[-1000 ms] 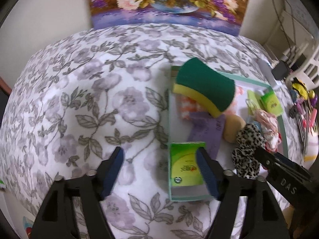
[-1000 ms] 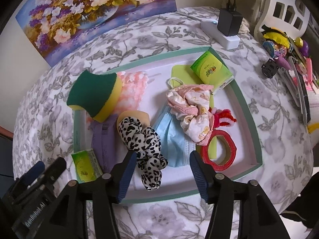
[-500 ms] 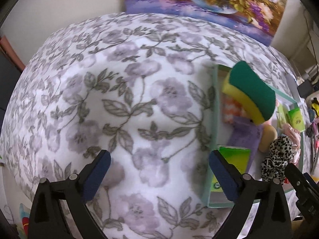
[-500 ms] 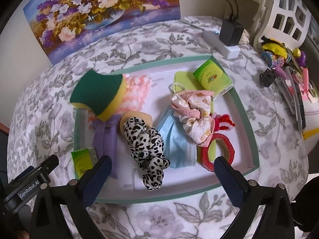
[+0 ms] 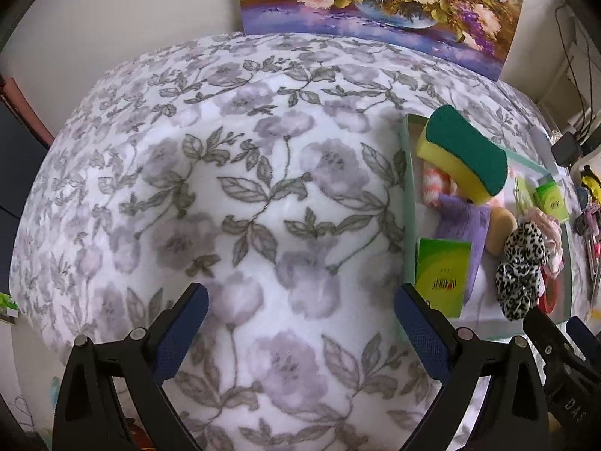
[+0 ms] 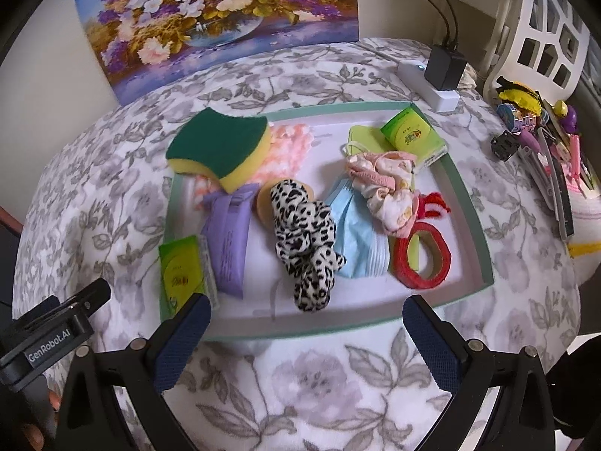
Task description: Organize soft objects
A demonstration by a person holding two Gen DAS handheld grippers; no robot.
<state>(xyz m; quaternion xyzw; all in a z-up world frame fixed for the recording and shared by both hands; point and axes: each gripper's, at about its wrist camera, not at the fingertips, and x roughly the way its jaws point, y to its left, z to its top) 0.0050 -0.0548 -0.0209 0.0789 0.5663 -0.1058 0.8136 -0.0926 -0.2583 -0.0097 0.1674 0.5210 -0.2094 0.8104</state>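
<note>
Floral cloth covers the table [image 6: 300, 387], with a flower painting [image 6: 221, 18] at the top of the frame. All the soft things lie in the tray [image 6: 469, 203]: sponge [image 6: 221, 146], leopard scrunchie [image 6: 304, 240], mask [image 6: 357, 236], tissue packs. Both grippers, left [image 5: 300, 323] and right [image 6: 306, 334], have just been opening and stand released, nothing between the jaws, over bare cloth. The gathering looks done; little seems left.

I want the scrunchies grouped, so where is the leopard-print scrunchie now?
In the right wrist view the leopard-print scrunchie lies mid-tray, between the purple packet on its left and the blue face mask on its right.
</note>
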